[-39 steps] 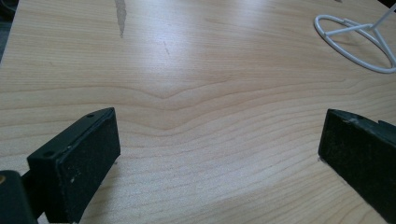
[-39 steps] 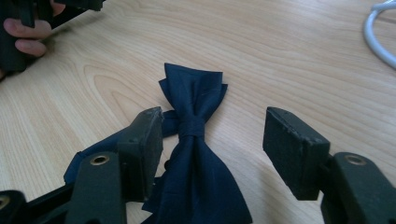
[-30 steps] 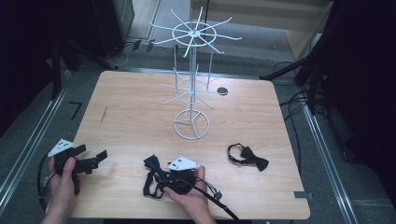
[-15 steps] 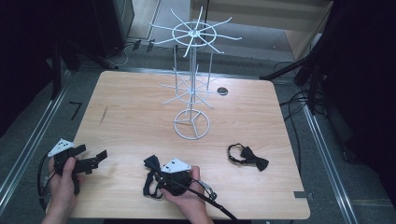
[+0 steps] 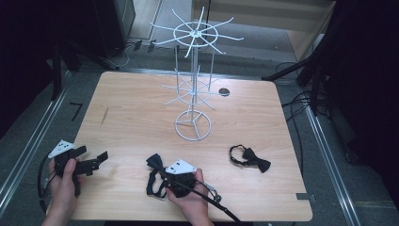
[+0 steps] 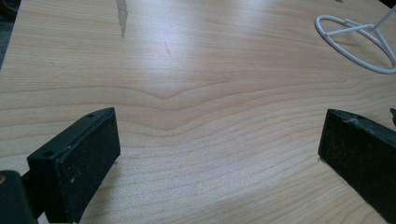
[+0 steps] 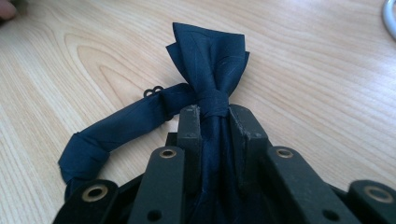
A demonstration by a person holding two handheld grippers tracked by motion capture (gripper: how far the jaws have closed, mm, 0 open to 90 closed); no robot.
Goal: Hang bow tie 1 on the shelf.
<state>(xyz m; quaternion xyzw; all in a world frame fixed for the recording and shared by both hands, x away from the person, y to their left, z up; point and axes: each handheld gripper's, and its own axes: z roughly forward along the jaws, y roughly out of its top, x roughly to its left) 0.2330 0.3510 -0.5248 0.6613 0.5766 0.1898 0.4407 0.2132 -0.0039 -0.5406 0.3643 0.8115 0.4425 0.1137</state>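
Two dark navy fabric bow ties are seen on the light wooden tabletop (image 5: 131, 117). One navy bow tie (image 7: 210, 70) lies near the front edge, its knot pinched between the jaws of the right tongs (image 7: 215, 112), which have just been closing; its strap is curled on the wood beside them. The second navy bow tie (image 5: 249, 157) lies well apart to the right, untouched. The left tongs (image 5: 94, 157) are held wide at the front left corner, nothing between their jaws. A white wire display stand (image 5: 193, 84) is set beyond, mid-table.
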